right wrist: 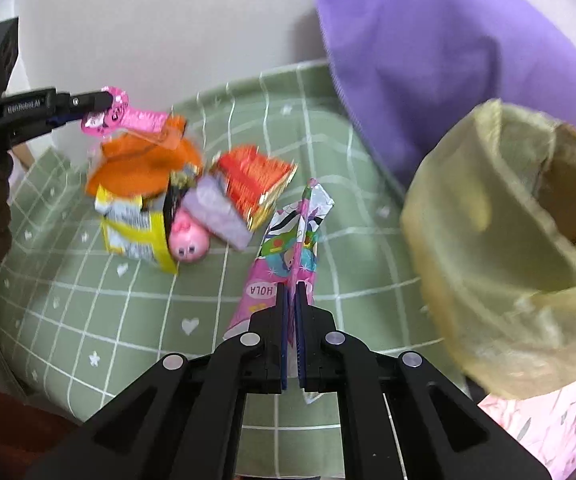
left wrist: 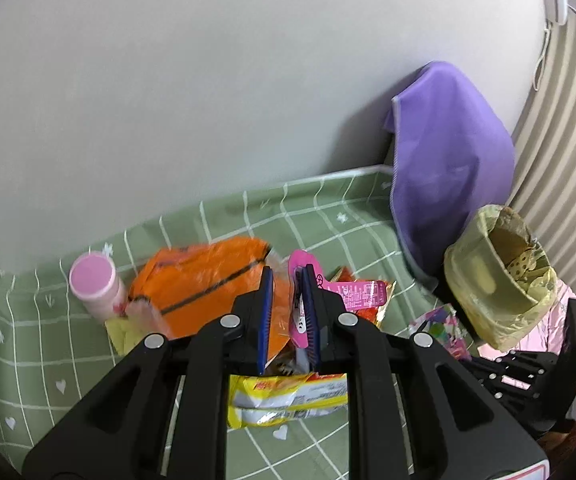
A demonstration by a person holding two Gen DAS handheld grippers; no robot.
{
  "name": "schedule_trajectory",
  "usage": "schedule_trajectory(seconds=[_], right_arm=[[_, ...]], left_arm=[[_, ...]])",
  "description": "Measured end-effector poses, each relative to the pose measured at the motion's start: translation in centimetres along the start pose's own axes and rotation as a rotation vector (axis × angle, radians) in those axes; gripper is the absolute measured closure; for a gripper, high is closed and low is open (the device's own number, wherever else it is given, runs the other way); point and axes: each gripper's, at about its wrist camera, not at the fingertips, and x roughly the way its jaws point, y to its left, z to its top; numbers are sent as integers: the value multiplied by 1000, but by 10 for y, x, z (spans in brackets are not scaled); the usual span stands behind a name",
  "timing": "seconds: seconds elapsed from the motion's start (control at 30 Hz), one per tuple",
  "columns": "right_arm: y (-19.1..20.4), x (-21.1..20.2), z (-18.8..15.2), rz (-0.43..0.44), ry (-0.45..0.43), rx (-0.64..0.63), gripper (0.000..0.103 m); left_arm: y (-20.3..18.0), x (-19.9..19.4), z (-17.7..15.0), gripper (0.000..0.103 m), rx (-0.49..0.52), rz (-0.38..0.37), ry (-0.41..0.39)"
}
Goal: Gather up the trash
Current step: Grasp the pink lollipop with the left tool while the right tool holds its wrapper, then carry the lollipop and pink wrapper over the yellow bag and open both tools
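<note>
In the left wrist view my left gripper (left wrist: 287,274) is shut on a pink wrapper (left wrist: 301,264), lifted above the green checked cloth (left wrist: 28,340). The right wrist view shows that left gripper (right wrist: 106,104) at the upper left, the pink wrapper (right wrist: 132,114) sticking out of it. An orange bag (right wrist: 144,164) hangs blurred just under it; whether it is caught too I cannot tell. My right gripper (right wrist: 291,286) is shut on a pink cartoon-print wrapper (right wrist: 293,236) marked HOLA. A bin lined with a yellow-green bag (right wrist: 487,248) stands open at the right.
On the cloth lie a yellow wrapper (right wrist: 136,232), a pink ball with eyes (right wrist: 188,242), a lilac packet (right wrist: 216,208) and a red foil wrapper (right wrist: 256,176). A pink-lidded bottle (left wrist: 92,280) stands at left. A purple cloth (left wrist: 447,152) leans against the wall behind the bin (left wrist: 499,280).
</note>
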Motion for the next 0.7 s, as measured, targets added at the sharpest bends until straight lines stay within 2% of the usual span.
schedule_trajectory(seconds=[0.27,0.5,0.7], right_arm=[[-20,-49,40,-76,-143,-3,97],[-57,-107,73,-173,-285,15,97],[-90,-145,84,-255,-365,35,97]], left_arm=[[-38,-8,32,89,96,-49,-60],[-99,-16,74,89,204,-135,-152],[-156,-22,101,89,277,-214,-218]])
